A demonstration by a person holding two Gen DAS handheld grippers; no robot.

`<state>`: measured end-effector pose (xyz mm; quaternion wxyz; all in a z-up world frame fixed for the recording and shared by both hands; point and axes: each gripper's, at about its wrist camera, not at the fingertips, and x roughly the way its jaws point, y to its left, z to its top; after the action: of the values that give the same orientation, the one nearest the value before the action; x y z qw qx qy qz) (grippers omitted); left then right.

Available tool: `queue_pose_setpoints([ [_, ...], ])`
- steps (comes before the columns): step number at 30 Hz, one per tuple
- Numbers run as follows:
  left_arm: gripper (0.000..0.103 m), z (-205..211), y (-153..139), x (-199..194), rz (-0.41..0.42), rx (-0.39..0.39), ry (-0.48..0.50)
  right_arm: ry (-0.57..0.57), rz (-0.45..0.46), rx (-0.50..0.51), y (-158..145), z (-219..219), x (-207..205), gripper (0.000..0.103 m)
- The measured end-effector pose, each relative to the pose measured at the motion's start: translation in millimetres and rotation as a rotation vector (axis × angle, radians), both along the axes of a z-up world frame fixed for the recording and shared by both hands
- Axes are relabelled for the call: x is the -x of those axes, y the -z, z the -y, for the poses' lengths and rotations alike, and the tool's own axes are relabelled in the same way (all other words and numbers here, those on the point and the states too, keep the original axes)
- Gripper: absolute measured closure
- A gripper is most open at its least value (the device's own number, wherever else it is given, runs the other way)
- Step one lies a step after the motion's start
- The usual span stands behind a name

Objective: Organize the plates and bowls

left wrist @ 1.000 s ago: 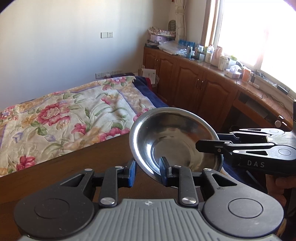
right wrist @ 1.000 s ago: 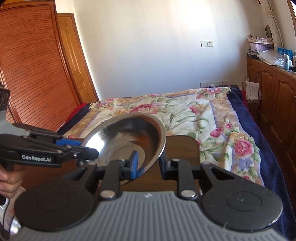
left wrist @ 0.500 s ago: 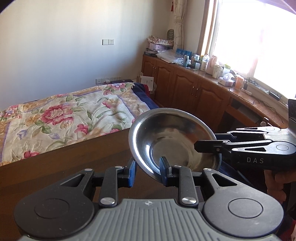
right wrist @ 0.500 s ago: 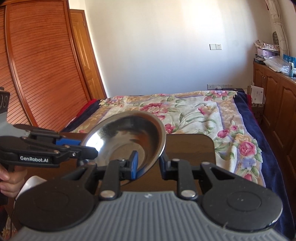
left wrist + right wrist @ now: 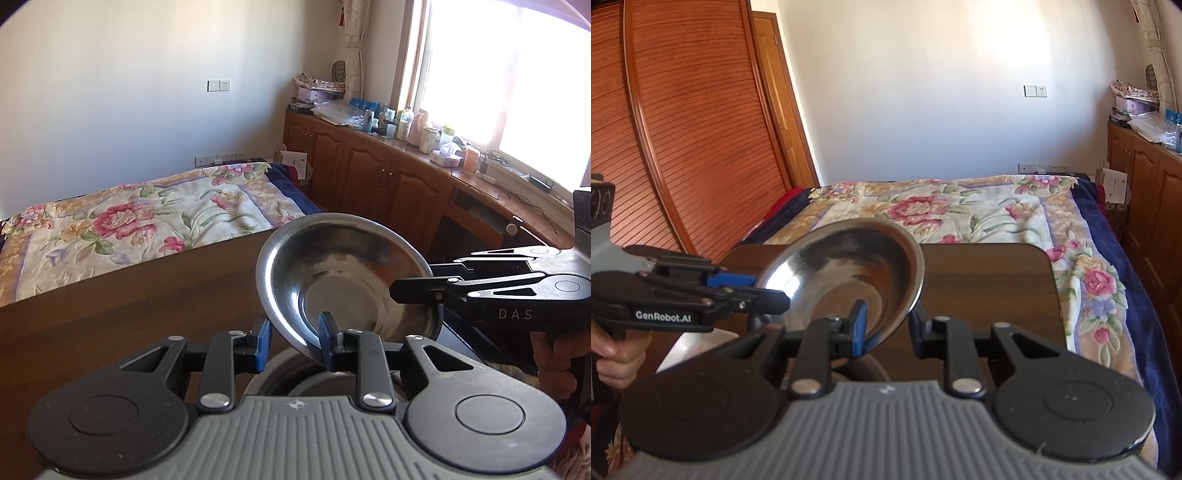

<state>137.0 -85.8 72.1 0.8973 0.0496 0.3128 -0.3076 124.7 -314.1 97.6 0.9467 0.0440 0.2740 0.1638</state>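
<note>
A shiny steel bowl (image 5: pixel 347 280) is held tilted in the air above the brown table (image 5: pixel 129 314). My left gripper (image 5: pixel 293 339) is shut on its near rim. My right gripper (image 5: pixel 886 325) is shut on the opposite rim of the same bowl (image 5: pixel 849 273). Each gripper shows in the other's view: the right one (image 5: pixel 413 288) at the bowl's right side, the left one (image 5: pixel 772 291) at the bowl's left side. Another steel bowl (image 5: pixel 295 376) sits right below, mostly hidden behind my left gripper's body.
A bed with a floral cover (image 5: pixel 140 221) lies beyond the table. Wooden cabinets with bottles and clutter (image 5: pixel 388 162) run under the window on the right. A slatted wooden wardrobe door (image 5: pixel 683 129) stands on the left. A white object (image 5: pixel 690 347) lies low left.
Both grippers have lifted the steel bowl upward, still gripping it. The bed and table have dropped lower in both views, and the second bowl has come into sight beneath.
</note>
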Motion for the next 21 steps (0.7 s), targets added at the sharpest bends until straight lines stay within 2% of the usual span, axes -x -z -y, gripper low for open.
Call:
queue_pose_setpoints([
  [12,0.075,-19,12,42,0.017,0.003,-0.008,-0.028,-0.021,-0.012,12,-14,31,0.077],
  [21,0.075,-29,36,64,0.003,0.026,-0.031,-0.046,-0.042,-0.036,25,-21,47,0.077],
])
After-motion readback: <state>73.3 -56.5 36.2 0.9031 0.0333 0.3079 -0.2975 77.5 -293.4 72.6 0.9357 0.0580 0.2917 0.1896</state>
